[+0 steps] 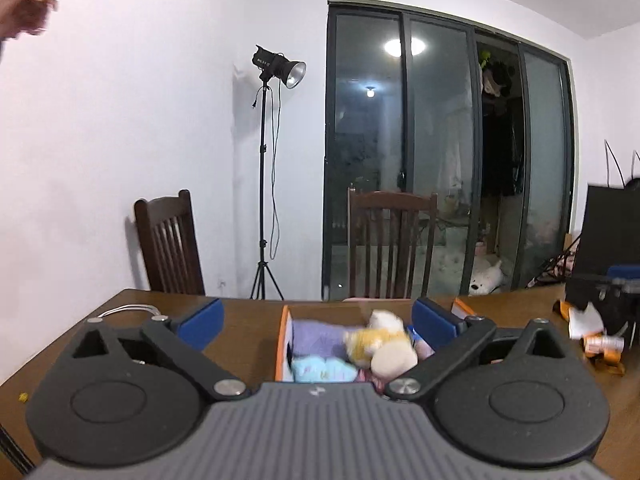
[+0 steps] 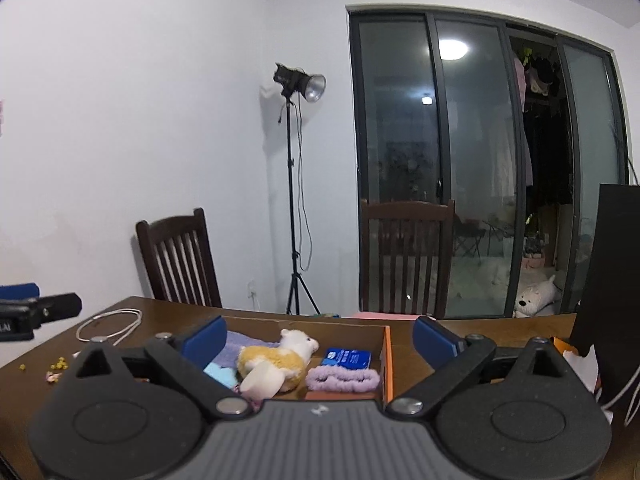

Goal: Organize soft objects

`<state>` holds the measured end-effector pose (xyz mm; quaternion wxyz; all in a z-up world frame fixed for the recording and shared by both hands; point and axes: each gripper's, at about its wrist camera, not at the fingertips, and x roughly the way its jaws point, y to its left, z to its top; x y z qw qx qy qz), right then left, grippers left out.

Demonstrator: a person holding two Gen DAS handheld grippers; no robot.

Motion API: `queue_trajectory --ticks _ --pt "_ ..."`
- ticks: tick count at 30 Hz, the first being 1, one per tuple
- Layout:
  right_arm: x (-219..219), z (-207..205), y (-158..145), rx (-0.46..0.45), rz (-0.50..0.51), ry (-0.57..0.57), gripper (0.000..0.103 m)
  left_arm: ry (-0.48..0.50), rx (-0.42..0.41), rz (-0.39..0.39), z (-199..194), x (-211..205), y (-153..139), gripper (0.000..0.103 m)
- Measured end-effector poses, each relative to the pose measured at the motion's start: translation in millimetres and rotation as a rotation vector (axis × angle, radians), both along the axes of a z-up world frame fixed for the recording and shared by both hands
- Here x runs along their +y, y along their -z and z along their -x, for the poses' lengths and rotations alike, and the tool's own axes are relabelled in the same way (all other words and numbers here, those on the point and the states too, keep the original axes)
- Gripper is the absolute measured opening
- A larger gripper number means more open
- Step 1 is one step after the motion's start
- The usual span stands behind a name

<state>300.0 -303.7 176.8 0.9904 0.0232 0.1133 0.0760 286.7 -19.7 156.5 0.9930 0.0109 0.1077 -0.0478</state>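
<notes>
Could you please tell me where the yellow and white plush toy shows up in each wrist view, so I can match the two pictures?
Left wrist: plush toy lies in the orange-edged box, lower centre-right, near the right fingertip.
Right wrist: plush toy lies lower centre-left, near the left fingertip.
Shared landmark: studio light on its stand by the wall.

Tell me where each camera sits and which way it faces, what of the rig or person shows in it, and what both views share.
Left wrist: sits on the left gripper, facing nearly level over the box toward the glass doors; its open blue fingers show, a blurred hand top left.
Right wrist: sits on the right gripper, facing likewise; its open blue fingers show, the left gripper at its left edge.
Shared: box, plush toy, two chairs, studio light, doors.
</notes>
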Motion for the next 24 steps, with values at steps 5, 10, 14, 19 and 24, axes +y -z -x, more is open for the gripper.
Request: queue_trajectory --ticks 5,10,14,19,24 --pt "3 59 32 -0.045 0.025 0.037 0.101 0.004 -0.058 -0.029 70 -8 26 0.103" --pt "13 127 67 -0.039 0.023 -0.013 0.103 0.042 -0.105 -0.022 141 -10 50 0.103" --pt "27 183 87 -0.063 0.034 -0.024 0.103 0.02 -0.135 -0.018 193 -3 66 0.103" --pt "48 243 108 -0.05 0.052 -0.07 0.103 0.004 -0.138 -0.041 243 8 93 0.103" --pt "62 279 131 -0.032 0.081 -0.096 0.103 -0.012 -0.077 -0.019 264 23 117 0.103"
